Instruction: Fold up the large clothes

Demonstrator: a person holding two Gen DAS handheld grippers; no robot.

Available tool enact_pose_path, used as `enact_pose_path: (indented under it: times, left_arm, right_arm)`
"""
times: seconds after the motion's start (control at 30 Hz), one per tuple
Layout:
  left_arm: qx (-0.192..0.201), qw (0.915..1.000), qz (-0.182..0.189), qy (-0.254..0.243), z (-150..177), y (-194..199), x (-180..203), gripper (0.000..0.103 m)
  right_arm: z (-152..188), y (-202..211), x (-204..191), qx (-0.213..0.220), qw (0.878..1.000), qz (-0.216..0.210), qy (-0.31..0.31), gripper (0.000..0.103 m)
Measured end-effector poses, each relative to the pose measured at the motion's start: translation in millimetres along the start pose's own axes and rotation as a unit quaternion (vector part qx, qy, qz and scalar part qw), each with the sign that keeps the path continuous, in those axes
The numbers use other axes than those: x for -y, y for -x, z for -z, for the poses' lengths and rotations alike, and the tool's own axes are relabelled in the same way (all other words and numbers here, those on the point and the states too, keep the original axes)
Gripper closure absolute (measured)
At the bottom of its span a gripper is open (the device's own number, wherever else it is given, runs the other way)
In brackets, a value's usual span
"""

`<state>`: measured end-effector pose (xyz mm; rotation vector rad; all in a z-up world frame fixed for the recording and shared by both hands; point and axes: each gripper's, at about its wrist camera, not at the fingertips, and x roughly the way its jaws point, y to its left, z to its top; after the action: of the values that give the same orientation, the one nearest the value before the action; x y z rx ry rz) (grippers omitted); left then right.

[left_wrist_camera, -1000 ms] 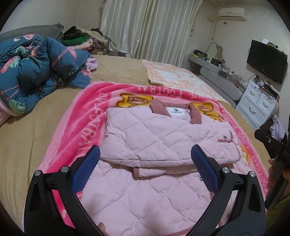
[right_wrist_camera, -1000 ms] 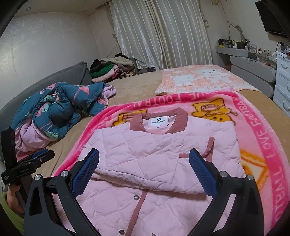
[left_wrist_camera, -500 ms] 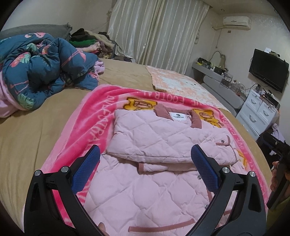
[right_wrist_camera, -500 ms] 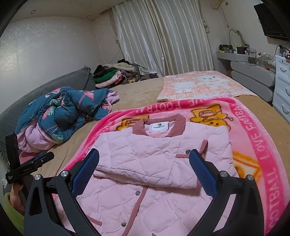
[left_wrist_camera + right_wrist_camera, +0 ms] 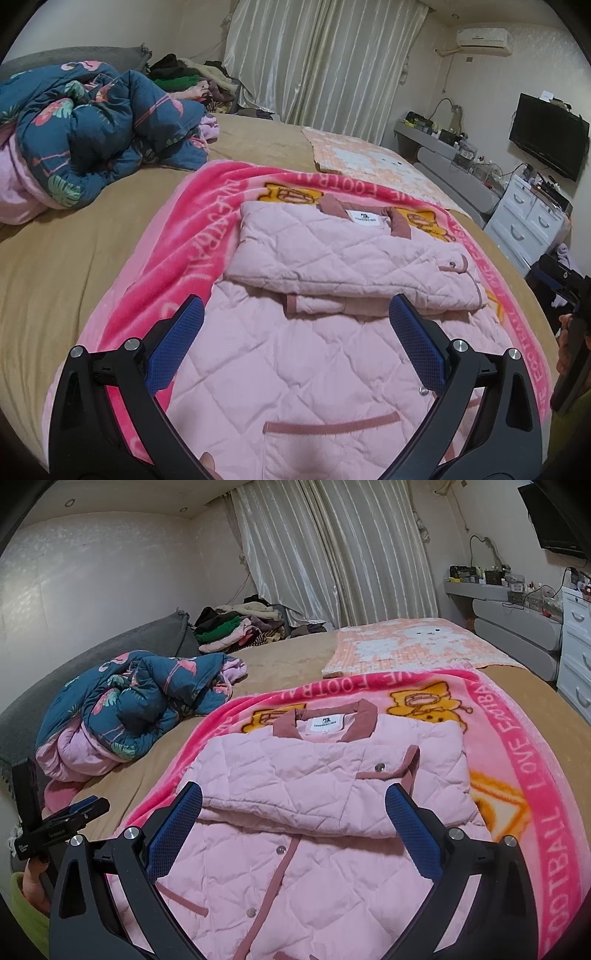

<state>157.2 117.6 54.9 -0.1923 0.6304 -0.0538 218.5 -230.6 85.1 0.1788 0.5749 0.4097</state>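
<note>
You are working on a wide bed with a tan cover, and a bright pink football-print blanket is spread across it as your folding surface. On that blanket lies the pink quilted jacket, collar away from you, with its sleeves and upper sides already folded inward across the chest, so the top half reads as a neat band while the lower body, with its pocket trim and snap placket, is flat and open toward you. Judging by that, the side folds are done and the bottom-to-top fold is what remains. Your left gripper hangs above the lower part of the jacket with its blue pads spread wide and nothing between them; your right gripper is likewise spread and empty over the placket. Next, you would likely bring each down to a hem corner nearest you, pinch through all layers, and carry the hem toward the collar evenly, so the tucked sleeves don't slide out.
</note>
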Motion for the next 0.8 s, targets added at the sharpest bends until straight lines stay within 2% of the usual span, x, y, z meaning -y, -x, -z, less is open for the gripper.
enact_pose_path:
  times: [0.53, 0.8]
  left_arm:
    - [-0.009, 0.9998, -0.015, -0.006, 33.8, 25.2, 4.7, 0.009]
    - [-0.029, 0.9995, -0.015, 0.001, 50.2, 35.4, 0.1, 0.009]
  right_arm:
    - [26.0, 19.2, 2.9, -0.016, 1.000, -0.011, 0.000, 0.004]
    - [38.3, 26.0, 7.1, -0.027, 1.000, -0.016, 0.001, 0.004]
